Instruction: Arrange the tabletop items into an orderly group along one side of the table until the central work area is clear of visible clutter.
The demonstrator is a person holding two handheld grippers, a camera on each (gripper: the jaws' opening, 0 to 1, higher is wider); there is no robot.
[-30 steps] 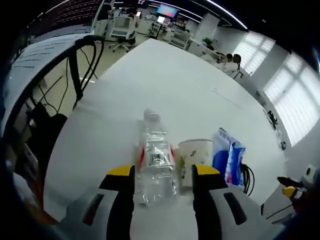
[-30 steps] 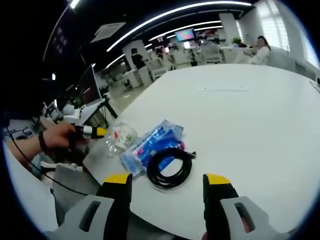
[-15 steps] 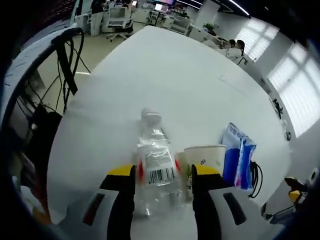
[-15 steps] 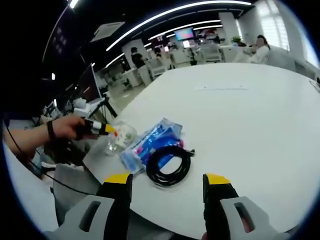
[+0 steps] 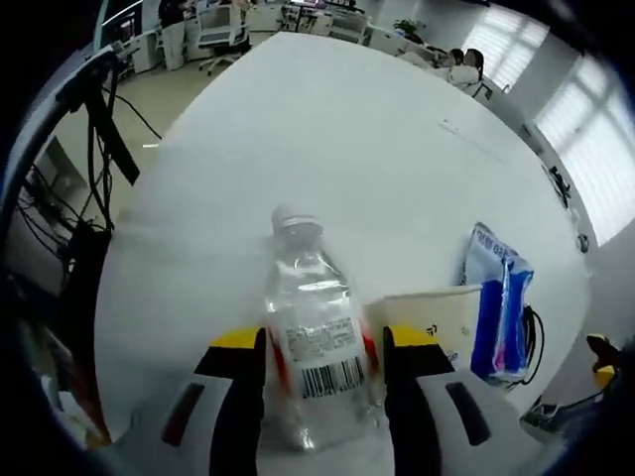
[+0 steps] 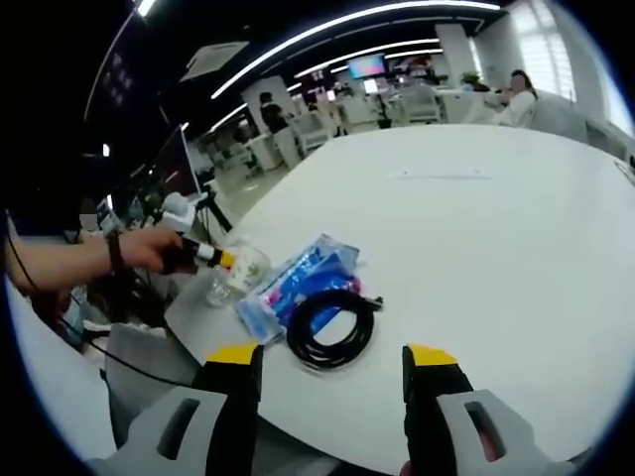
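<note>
Between left hand-held gripper [image 5: 319, 347] jaws: bottle [image 5: 316, 342] closer, seemingly clamped.

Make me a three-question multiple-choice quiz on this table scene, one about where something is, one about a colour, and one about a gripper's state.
1. Where does the coiled black cable lie?
A. On the white table beside the blue plastic packet
B. Inside the white paper cup
C. On the floor

2. What colour are the tips of the right gripper?
A. Red
B. Yellow
C. Green

3. How does the left gripper stand?
A. Wide open, far from everything
B. Shut on the paper cup
C. Jaws on either side of the clear plastic water bottle

Answers:
1 A, the cable touches the blue plastic packet on the white table.
2 B, both tips are yellow.
3 C, the clear plastic water bottle fills the gap; the white paper cup stands outside it.
</note>
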